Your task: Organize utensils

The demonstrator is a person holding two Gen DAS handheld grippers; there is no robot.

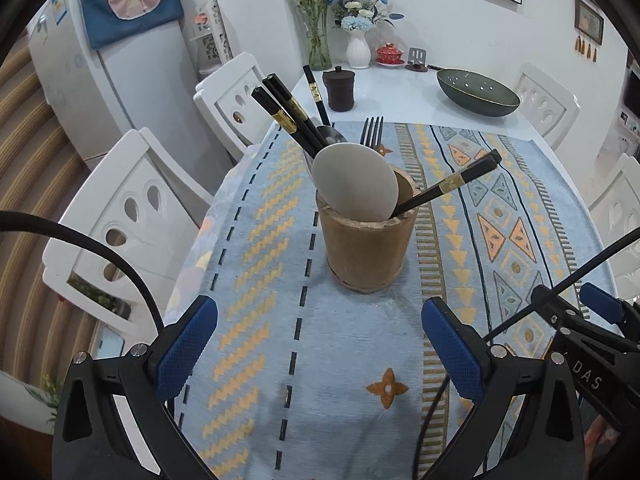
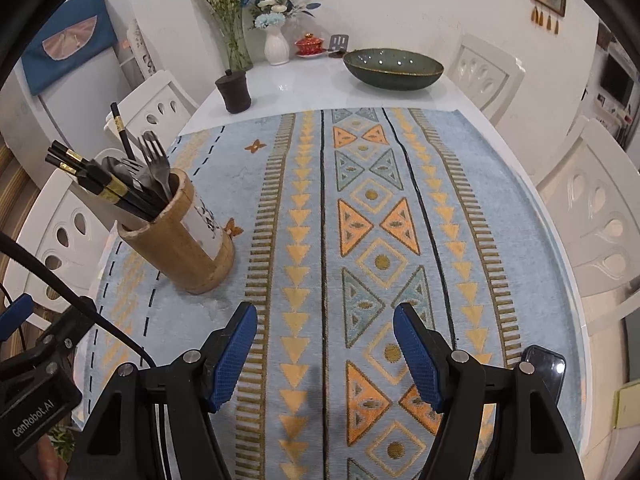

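Two claws hover over the patterned cloth (image 2: pixel 304 184) on the counter (image 2: pixel 304 84), both spread wide, nothing between the pads. Left claw (image 1: pixel 320 356) faces the bamboo holder (image 1: pixel 366 248), which stands upright on the cloth just ahead. Holder carries black chopsticks (image 1: pixel 288 114), a fork (image 1: pixel 372 132) and a pale spoon (image 1: pixel 354 180); one chopstick pair (image 1: pixel 448 188) leans out right. Right claw (image 2: pixel 325 356) sits over bare cloth, holder to its left. Green bowl (image 2: pixel 394 68) well beyond.

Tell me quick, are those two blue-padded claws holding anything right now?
Left gripper: open, holding nothing, short of the brown bamboo utensil cup.
Right gripper: open, holding nothing, above the blue patterned table mat.
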